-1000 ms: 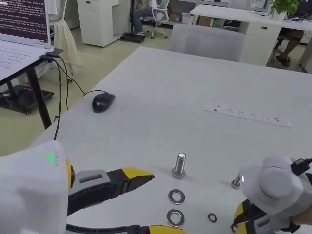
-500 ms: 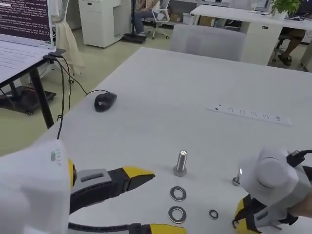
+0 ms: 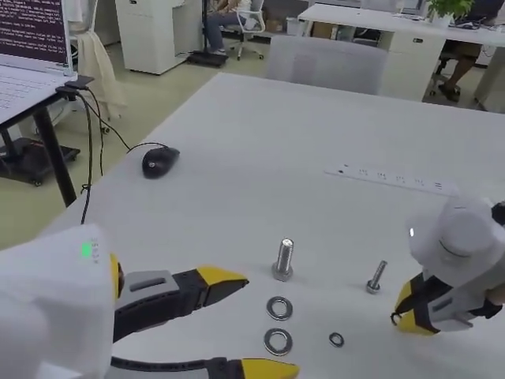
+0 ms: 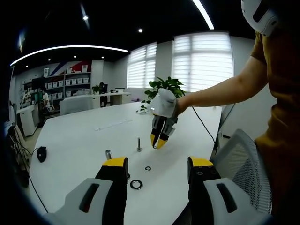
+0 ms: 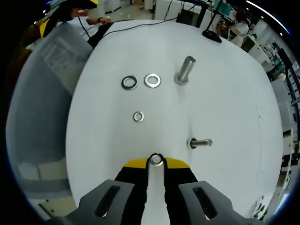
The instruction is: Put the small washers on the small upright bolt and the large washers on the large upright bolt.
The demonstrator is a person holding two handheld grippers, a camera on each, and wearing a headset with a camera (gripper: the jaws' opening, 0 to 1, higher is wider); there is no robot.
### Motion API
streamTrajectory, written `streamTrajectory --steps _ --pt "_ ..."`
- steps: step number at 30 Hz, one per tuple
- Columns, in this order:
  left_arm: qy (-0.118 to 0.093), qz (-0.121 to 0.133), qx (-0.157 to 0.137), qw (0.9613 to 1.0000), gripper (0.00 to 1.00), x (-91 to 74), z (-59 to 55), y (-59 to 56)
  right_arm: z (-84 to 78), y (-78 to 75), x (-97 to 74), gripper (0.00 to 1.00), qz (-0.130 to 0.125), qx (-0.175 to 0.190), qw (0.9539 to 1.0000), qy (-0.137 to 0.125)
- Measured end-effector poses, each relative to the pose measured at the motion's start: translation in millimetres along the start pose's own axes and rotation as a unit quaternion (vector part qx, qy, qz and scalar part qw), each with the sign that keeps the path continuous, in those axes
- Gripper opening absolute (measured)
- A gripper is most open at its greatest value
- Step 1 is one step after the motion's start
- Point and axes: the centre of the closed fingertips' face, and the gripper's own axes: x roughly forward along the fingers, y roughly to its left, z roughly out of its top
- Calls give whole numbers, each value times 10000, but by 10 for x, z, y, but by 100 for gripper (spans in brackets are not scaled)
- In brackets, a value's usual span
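On the surface [image 3: 260,158] I count two large washers [image 3: 279,308] beside the large bolt [image 3: 284,260] and one small washer [image 3: 336,339] lying loose. My right hand-held gripper [image 3: 402,316] pinches a second small washer [image 5: 156,160] near the small bolt [image 3: 376,277]; my left hand-held gripper [image 4: 157,164] stands released.

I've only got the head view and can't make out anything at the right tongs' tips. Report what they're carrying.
Observer: The right gripper view shows the right tongs shut on a small washer, pinched at the very tips.
Operator: Give me its line-up with the small bolt.
Observer: In that same view the small bolt stands ahead and off to the right of the tips, so the washer is not over it yet.
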Motion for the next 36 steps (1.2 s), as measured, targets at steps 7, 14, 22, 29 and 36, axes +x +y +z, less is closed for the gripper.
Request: streamTrajectory --steps 7,14,22,29,36 --pt "-5 -9 -16 10000 50 12 2 -6 59 -229 -160 12 -248 -2 9997 -18" --pt "2 -5 -33 10000 50 20 -3 0 174 -425 -236 12 -432 -89 9990 -36" --pt "-13 27 -70 10000 50 19 -3 13 227 -536 -185 12 -518 -177 9985 15" --pt "11 33 -80 10000 50 28 -16 29 239 -592 -138 12 -462 -195 9987 48" --pt "8 56 -102 9999 50 34 -20 53 252 -614 -112 12 -398 -187 9990 62"
